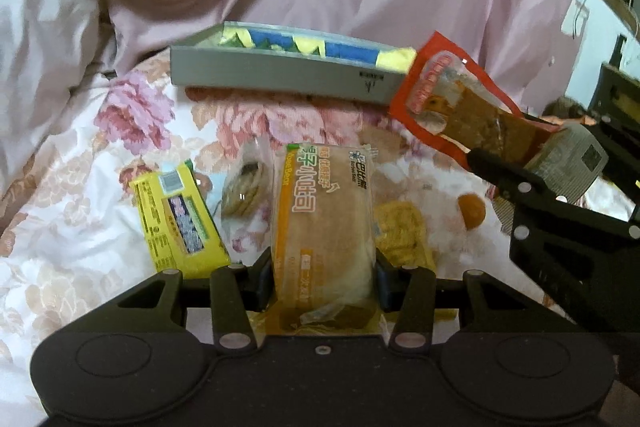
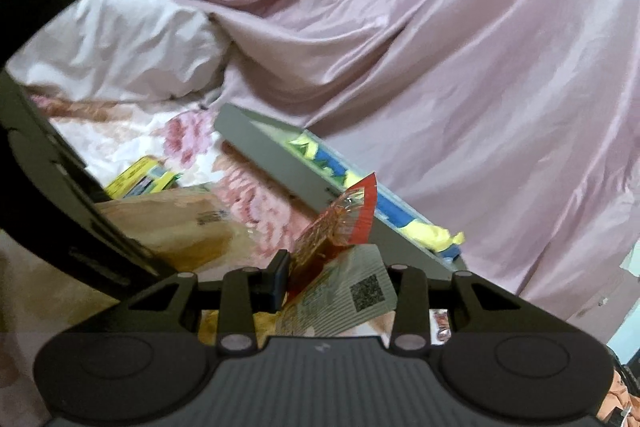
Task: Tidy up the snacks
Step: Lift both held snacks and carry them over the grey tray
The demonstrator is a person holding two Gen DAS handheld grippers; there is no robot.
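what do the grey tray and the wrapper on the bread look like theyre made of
Grey tray: looks like rigid plastic or painted metal, matte, with flat straight walls; which one is unclear. Bread wrapper: thin, glossy, clear plastic film with printed lettering; the loaf shows through, and it crinkles where the left gripper pinches it.

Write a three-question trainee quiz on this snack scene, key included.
1. True or false: the left claw is shut on the bread pack.
2. The right claw grips which: A) red-edged snack pouch B) yellow packet C) round biscuits?
3. Fill in: the grey tray already holds yellow and ____ packets.

Key: 1 true; 2 A; 3 blue.
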